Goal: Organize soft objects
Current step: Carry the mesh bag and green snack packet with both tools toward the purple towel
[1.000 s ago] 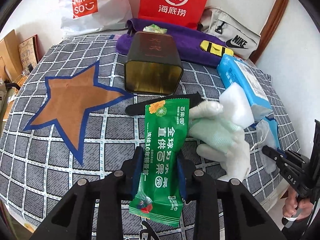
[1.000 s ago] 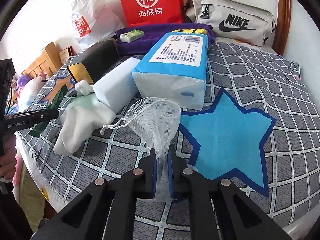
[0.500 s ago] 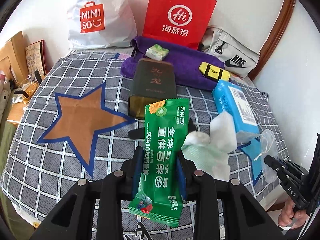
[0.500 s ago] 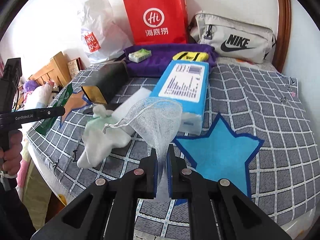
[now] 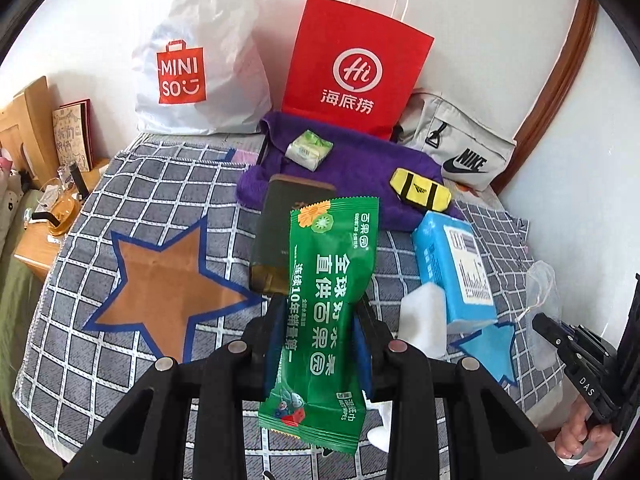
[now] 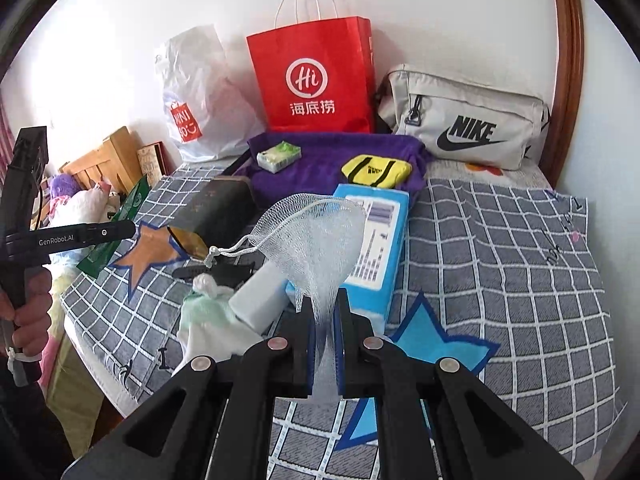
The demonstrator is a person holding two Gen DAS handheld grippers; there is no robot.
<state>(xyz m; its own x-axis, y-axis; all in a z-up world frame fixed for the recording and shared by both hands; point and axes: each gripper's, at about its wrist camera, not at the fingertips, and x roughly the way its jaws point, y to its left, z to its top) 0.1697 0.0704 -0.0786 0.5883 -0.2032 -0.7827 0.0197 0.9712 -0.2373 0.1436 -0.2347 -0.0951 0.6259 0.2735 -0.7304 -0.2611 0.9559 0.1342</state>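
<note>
My left gripper [image 5: 318, 312] is shut on a green wet-wipes packet [image 5: 326, 304] and holds it high above the bed. My right gripper [image 6: 324, 312] is shut on a white mesh drawstring pouch [image 6: 320, 236], also lifted off the bed; the pouch also shows at the right in the left wrist view [image 5: 544, 300]. On the checked blanket lie a blue tissue pack [image 6: 376, 252], a white sponge block [image 6: 260, 296], pale green and white gloves [image 6: 208, 320] and a dark tin box [image 5: 280, 240].
A purple towel [image 5: 352, 160] at the back carries a small tissue packet [image 5: 310, 150] and a yellow pouch [image 5: 420, 194]. Behind stand a red paper bag [image 5: 352, 68], a white Miniso bag [image 5: 192, 68] and a grey Nike bag [image 6: 464, 128]. A brown star [image 5: 168, 284] and blue star [image 6: 432, 344] mark the blanket.
Both grippers have risen and pulled back from the bed with their objects held; the packet and the mesh pouch are now higher above the blanket.
</note>
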